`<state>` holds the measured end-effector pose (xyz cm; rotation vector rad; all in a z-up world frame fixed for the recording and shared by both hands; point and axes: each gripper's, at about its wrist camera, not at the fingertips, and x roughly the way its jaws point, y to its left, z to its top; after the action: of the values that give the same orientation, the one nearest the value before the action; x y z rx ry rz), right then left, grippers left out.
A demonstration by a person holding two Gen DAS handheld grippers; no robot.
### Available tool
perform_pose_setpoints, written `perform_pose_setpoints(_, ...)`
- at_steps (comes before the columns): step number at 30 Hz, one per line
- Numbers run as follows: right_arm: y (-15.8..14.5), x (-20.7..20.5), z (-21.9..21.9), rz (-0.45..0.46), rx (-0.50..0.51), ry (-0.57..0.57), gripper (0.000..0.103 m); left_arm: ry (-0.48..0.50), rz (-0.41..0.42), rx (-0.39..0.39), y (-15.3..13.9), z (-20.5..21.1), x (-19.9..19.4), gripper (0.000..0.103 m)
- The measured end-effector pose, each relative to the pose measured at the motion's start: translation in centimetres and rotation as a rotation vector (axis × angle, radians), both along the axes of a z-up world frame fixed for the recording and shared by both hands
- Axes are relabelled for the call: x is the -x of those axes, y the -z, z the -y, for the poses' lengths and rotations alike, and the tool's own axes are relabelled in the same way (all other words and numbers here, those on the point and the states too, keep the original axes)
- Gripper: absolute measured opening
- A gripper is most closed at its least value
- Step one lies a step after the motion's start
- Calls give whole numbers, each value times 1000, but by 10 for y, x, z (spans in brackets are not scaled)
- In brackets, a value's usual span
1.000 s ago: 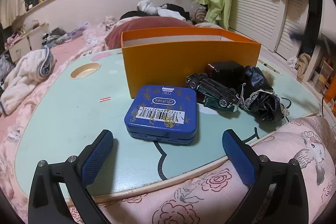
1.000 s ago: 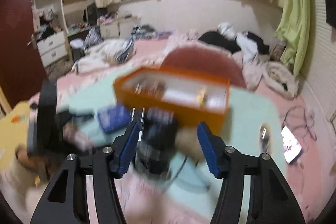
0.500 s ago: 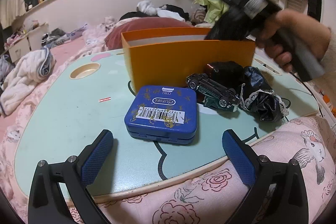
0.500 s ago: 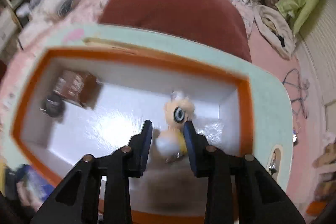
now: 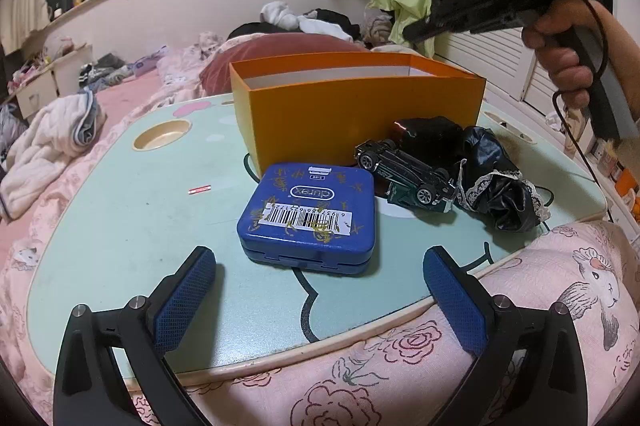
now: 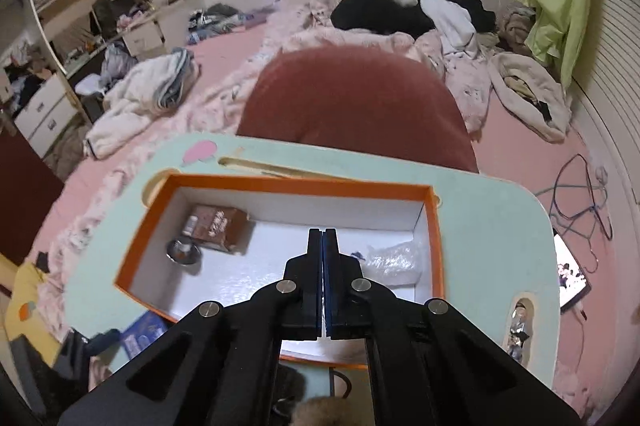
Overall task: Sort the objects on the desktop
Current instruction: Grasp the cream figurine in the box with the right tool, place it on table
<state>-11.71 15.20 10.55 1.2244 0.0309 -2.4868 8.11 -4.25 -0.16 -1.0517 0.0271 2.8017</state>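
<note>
My left gripper [image 5: 318, 266] stands open just in front of a blue tin [image 5: 308, 214] on the mint lap table [image 5: 120, 206]. Right of the tin lie a dark toy car [image 5: 404, 172], a black box [image 5: 428, 134] and a black lace cloth [image 5: 496, 186]. Behind them stands the orange box [image 5: 360, 122]. My right gripper [image 6: 323, 232] hangs over that box [image 6: 436, 246], pads pressed together with nothing visible between them. Inside lie a brown packet [image 6: 218, 228], a round metal piece [image 6: 184, 252] and a clear plastic bag [image 6: 394, 258]. A furry tuft [image 6: 320, 412] shows under the right gripper; what it is I cannot tell.
The table rests on a pink bed with a floral quilt [image 5: 400, 366] along its near edge. A dark red cushion [image 6: 360, 98] lies beyond the box. A cup hole [image 5: 162, 136] sits in the table's left part. A hand [image 5: 560, 58] holds the right gripper high at the right.
The right gripper swung over the orange box and its jaws closed fully. The pale plush toy between them half a second ago is no longer there. The left gripper stayed put.
</note>
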Motion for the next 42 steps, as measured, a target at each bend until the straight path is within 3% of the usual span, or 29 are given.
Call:
perform_pose_setpoints(3, -2, 11, -4, 28, 24, 18, 1, 0, -1, 0, 0, 0, 0, 103)
perform_pose_setpoints(5, 9, 25, 3, 116, 4, 2, 9, 0, -1, 0, 0, 0, -1, 103)
perform_pose_setpoints(7, 24, 31, 11, 186, -20, 6, 30, 0, -1, 0, 0, 0, -1, 103)
perform_pose_setpoints(10, 44, 36, 24, 275, -32, 20, 47, 0, -1, 0, 0, 0, -1, 103)
perform_pose_setpoints(14, 72, 38, 42, 337, -108, -4, 47, 0, -2, 0, 0, 0, -2, 103)
perform_pose_setpoints(15, 78, 39, 44, 336, -130, -3, 44, 0, -1, 0, 0, 0, -2, 103)
perform_pose_setpoints(16, 79, 38, 46, 300, -154, -6, 28, 0, -2, 0, 0, 1, -2, 103)
perform_pose_setpoints(17, 79, 39, 45, 295, -138, -7, 20, 0, -2, -2, 0, 2, -3, 103)
perform_pose_setpoints(19, 79, 39, 39, 315, -76, 3, 18, 0, -2, -1, 0, 0, -3, 103)
perform_pose_setpoints(24, 69, 30, 24, 221, -23, 16, 11, 0, -3, -1, 0, 2, -4, 103)
perform_pose_setpoints(31, 18, 3, 5, 88, 150, -15, 11, 0, -3, -1, 0, 1, -4, 103)
perform_pose_setpoints(35, -10, -36, 7, 18, 229, -90, 11, 0, -4, -1, 0, 1, -5, 103)
perform_pose_setpoints(42, -9, -80, 16, 42, 263, -221, 11, 0, -4, -2, 0, 3, -6, 103)
